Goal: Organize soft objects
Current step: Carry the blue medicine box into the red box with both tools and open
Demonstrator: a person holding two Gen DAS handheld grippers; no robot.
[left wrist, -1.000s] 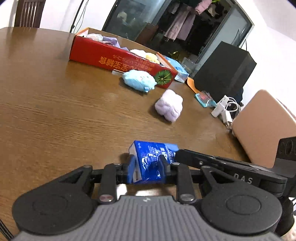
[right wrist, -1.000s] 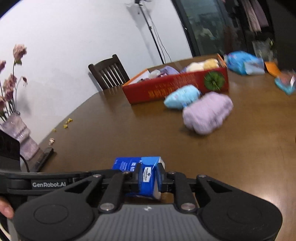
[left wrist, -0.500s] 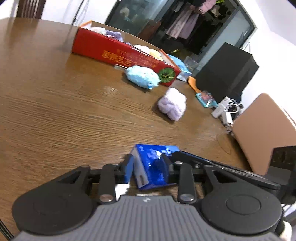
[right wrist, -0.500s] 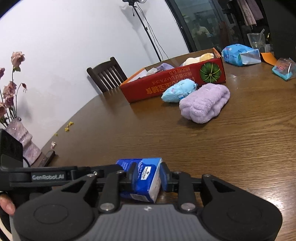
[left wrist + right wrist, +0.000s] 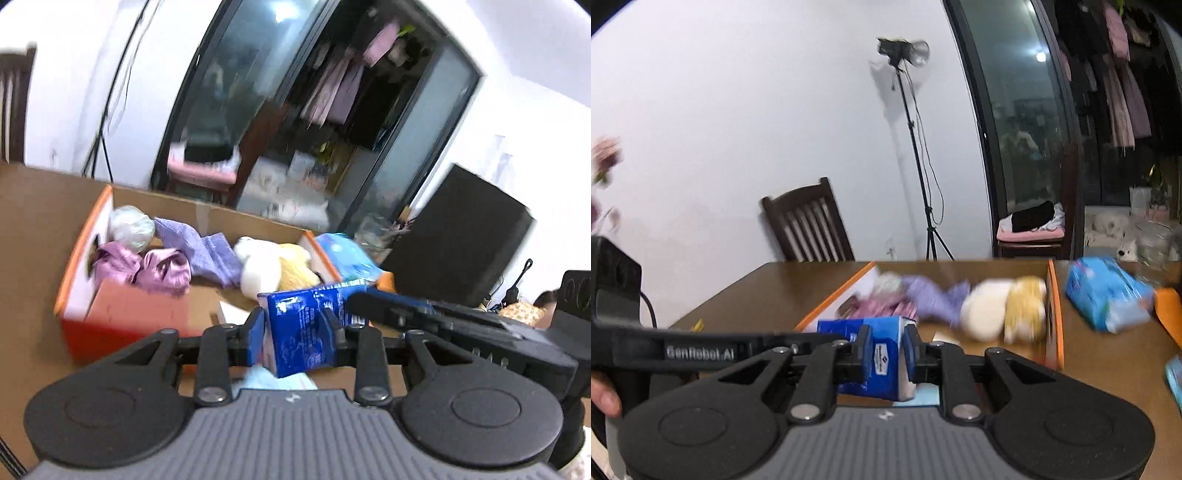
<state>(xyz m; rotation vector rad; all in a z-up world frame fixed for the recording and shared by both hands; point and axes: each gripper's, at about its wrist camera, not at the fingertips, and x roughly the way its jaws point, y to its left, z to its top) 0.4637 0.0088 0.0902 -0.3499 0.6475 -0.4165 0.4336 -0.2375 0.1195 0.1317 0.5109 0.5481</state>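
1. A second ago my left gripper (image 5: 293,334) and right gripper (image 5: 886,354) held the blue tissue pack (image 5: 308,328) low over bare table; now it hangs above the near edge of the red cardboard box (image 5: 74,295).
2. Left jaws pinch the pack narrowly; right jaws are closing on its other end.
3. Release into the box looks next.

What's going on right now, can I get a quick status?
Both hand-held grippers clamp one blue tissue pack, right one's jaws closing. Pack held over the near edge of the red cardboard box. Box already holds soft toys and cloths; open space nearest the pack.
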